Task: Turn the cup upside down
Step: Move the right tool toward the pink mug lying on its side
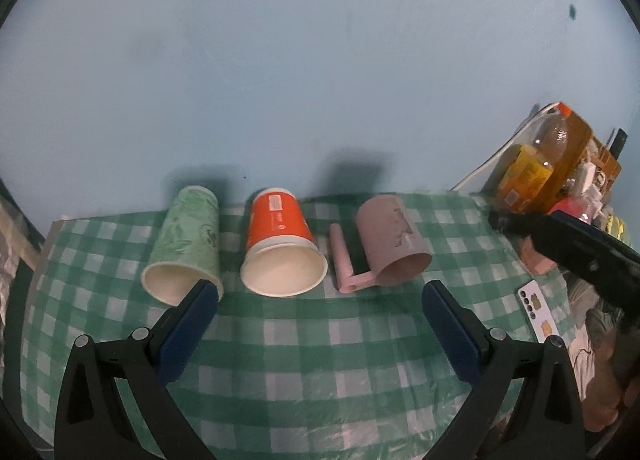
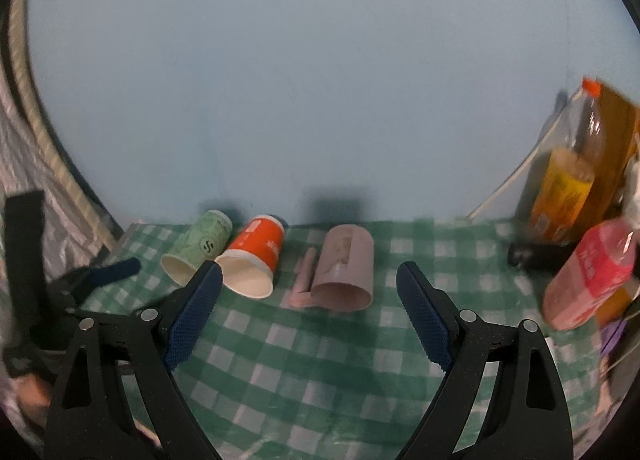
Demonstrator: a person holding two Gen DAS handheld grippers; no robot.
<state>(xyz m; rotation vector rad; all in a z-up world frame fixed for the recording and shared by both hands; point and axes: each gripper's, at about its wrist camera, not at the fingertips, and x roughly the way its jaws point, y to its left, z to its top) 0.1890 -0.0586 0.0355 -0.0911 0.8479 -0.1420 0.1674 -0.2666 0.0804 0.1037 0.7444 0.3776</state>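
A pale blue wall backs a table under a green checked cloth [image 1: 304, 344], on which three cups lie on their sides in a row, mouths toward me: green paper cup [image 1: 186, 246], orange paper cup [image 1: 282, 246], pink mug [image 1: 390, 240] with its handle to the left. My left gripper [image 1: 320, 292] and right gripper [image 2: 308, 274] both hover above the cloth with jaws wide and nothing between them. At the right edge, an orange-capped bottle [image 2: 568, 175] and pink bottle [image 2: 588, 280] are blurred, labels unreadable, and clutter behind them is hard to make out.
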